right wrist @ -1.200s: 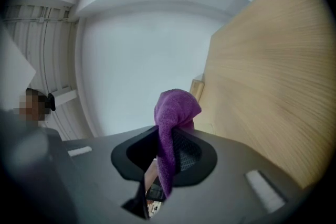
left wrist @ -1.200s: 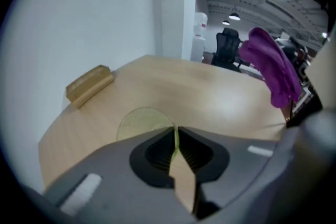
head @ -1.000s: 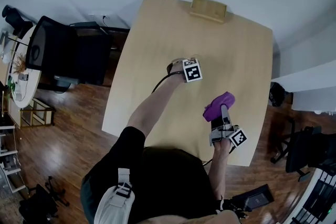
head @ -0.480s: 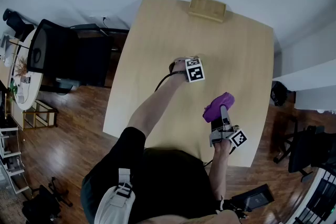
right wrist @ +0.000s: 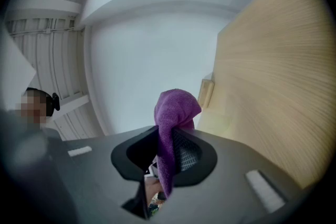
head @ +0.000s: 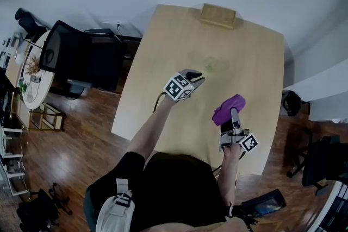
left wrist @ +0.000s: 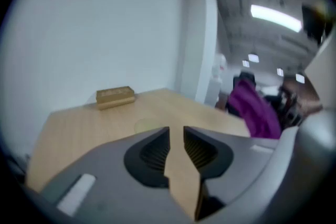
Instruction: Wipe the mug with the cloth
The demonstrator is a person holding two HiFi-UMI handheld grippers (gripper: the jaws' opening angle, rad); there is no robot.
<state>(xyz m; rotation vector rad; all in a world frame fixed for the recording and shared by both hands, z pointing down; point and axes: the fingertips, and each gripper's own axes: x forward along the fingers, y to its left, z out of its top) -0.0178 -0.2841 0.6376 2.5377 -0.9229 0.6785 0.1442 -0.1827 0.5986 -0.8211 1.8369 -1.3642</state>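
Observation:
A small, faint pale-green shape stands on the light wooden table; it looks like the mug but is too blurred to be sure. It also shows as a pale smudge just beyond my left jaws. My left gripper hovers near and left of it, apart from it. Its jaws have just been opening and stand open, with only bare table showing between them. My right gripper is shut on a purple cloth, whose bunched end sticks up past the jaws.
A small wooden block lies at the table's far edge, also seen as the block. A black chair stands left of the table. Wooden floor surrounds it. A person shows at the left of the right gripper view.
My left gripper has lifted, rolled and drawn back to the left, uncovering the pale-green shape on the table. The right gripper with the cloth has barely shifted.

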